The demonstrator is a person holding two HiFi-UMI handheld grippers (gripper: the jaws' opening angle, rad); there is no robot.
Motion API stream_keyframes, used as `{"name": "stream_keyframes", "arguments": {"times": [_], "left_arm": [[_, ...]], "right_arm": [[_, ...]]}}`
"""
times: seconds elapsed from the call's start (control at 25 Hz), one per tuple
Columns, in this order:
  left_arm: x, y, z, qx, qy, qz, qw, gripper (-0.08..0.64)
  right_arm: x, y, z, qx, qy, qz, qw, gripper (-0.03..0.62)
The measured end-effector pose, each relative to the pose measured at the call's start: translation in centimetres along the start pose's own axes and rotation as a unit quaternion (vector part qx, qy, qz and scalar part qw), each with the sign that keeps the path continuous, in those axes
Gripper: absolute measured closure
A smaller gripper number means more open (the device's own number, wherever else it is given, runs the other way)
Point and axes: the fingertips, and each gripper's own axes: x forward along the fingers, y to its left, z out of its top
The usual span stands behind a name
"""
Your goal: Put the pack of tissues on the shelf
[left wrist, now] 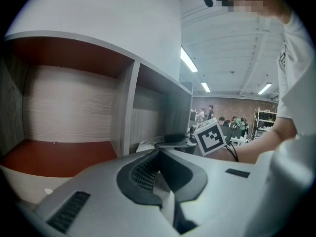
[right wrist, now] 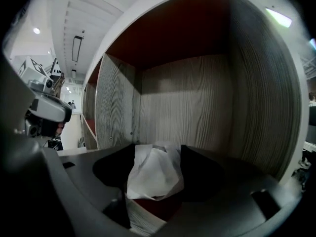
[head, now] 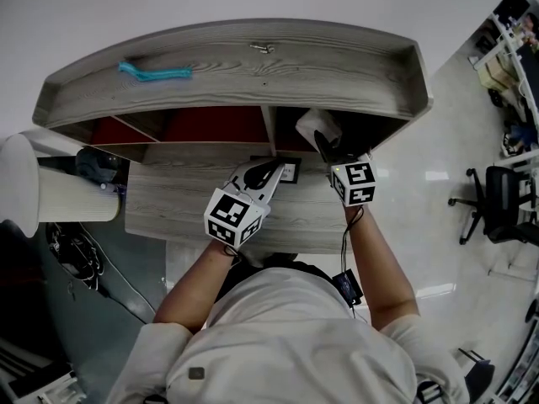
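Note:
The white pack of tissues (right wrist: 154,174) lies on the red floor of the shelf's right compartment (right wrist: 197,98). My right gripper (right wrist: 157,154) reaches into that compartment, its dark jaws standing wide on either side of the pack without pressing it. From above, the pack (head: 316,126) shows at the compartment's mouth, just beyond the right gripper (head: 324,148). My left gripper (head: 274,171) hovers over the desk in front of the shelf's divider, jaws together and empty. In the left gripper view its jaws (left wrist: 159,157) meet, and the right gripper's marker cube (left wrist: 211,136) shows at the right.
The grey wooden shelf (head: 236,66) has a rimmed top with a blue object (head: 154,73) and a small metal piece (head: 263,48) on it. Red-floored compartments (left wrist: 59,157) lie to the left. A white cylinder (head: 59,192) stands at the desk's left and an office chair (head: 497,200) at the far right.

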Motion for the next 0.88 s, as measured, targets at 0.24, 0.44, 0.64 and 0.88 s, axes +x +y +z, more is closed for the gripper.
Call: {"name": "stream_keyframes", "arguments": {"times": [0.24, 0.44, 0.64, 0.88], "left_arm": [[-0.9, -0.2, 0.9, 0.005, -0.009, -0.003, 0.9999, 0.543], [-1.7, -0.3, 1.4, 0.008, -0.016, -0.009, 0.9998, 0.544], [-2.8, -0.6, 2.4, 0.013, -0.026, -0.017, 0.9994, 0.545], [-4.1, -1.2, 3.4, 0.021, -0.036, -0.024, 0.9988, 0.544]], "right_arm": [[-1.9, 0.1, 1.3, -0.003, -0.011, -0.015, 1.000, 0.307], [-3.7, 1.1, 2.3, -0.003, -0.016, -0.018, 1.000, 0.307], [-5.8, 2.8, 3.8, -0.004, -0.028, -0.015, 0.999, 0.307], [-8.8, 5.2, 5.3, -0.005, -0.038, -0.009, 0.999, 0.308]]}}
